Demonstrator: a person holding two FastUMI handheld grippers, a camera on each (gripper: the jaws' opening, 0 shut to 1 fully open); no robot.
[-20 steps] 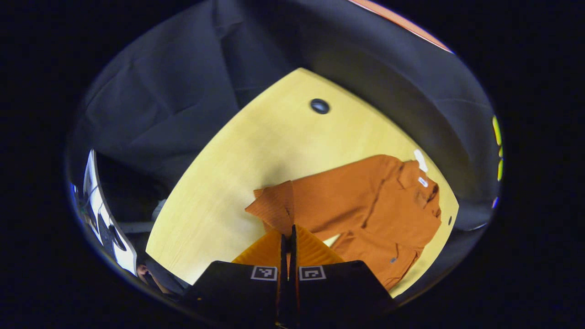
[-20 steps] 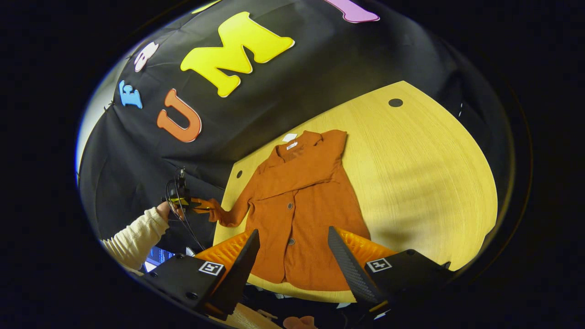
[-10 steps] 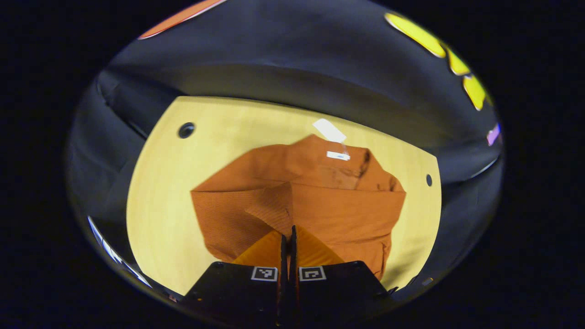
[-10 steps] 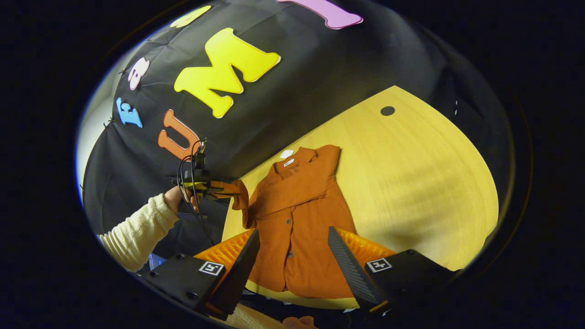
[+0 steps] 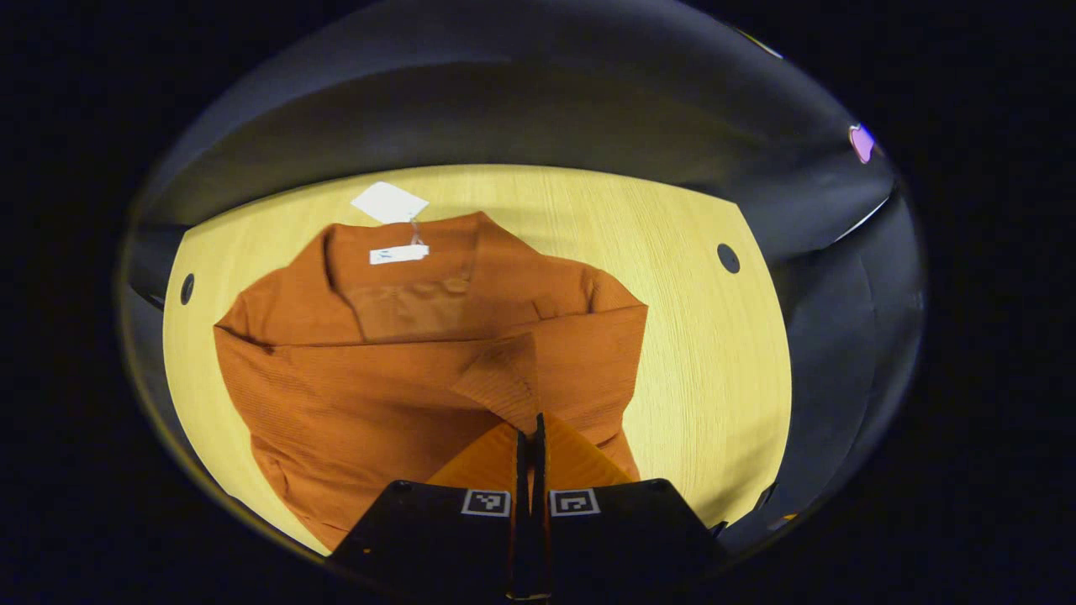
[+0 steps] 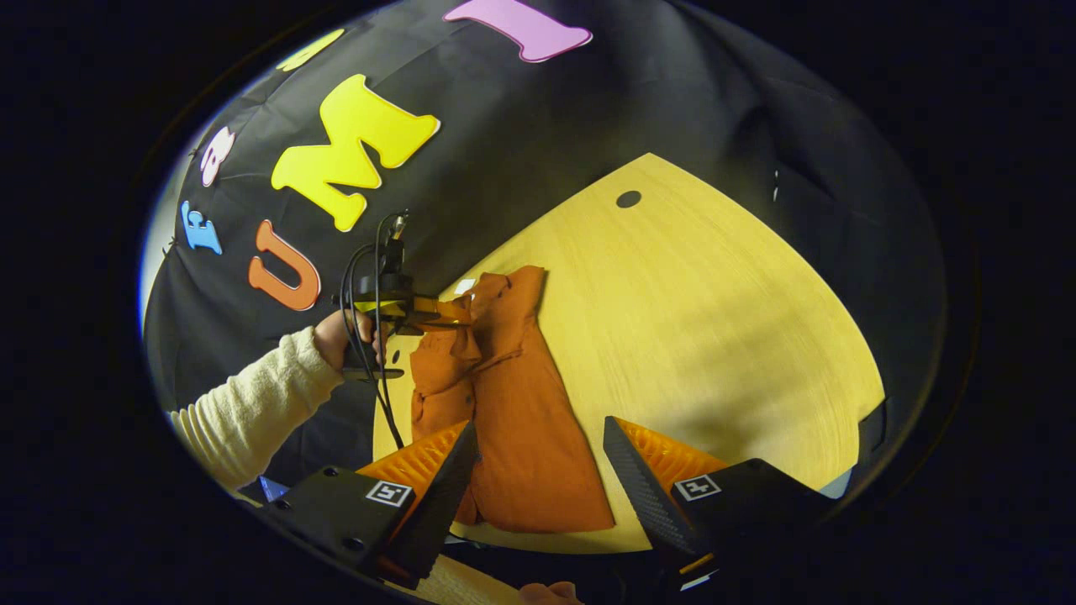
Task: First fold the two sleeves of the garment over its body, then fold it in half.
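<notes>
over the jacket (image 5: 378,378), the left hand-held gripper (image 5: 530,437) is pinching a limp cuff (image 5: 504,378); the right hand-held gripper (image 6: 538,470) is hanging spread

Rust-orange ribbed garment (image 5: 378,378), white tag (image 5: 389,202), pale yellow wood-grain table (image 5: 714,353), cream knit sleeve (image 6: 244,416)

One garment (image 5: 403,378), one table (image 5: 698,353), two table holes (image 5: 728,257), one paper tag (image 5: 388,202)
</notes>
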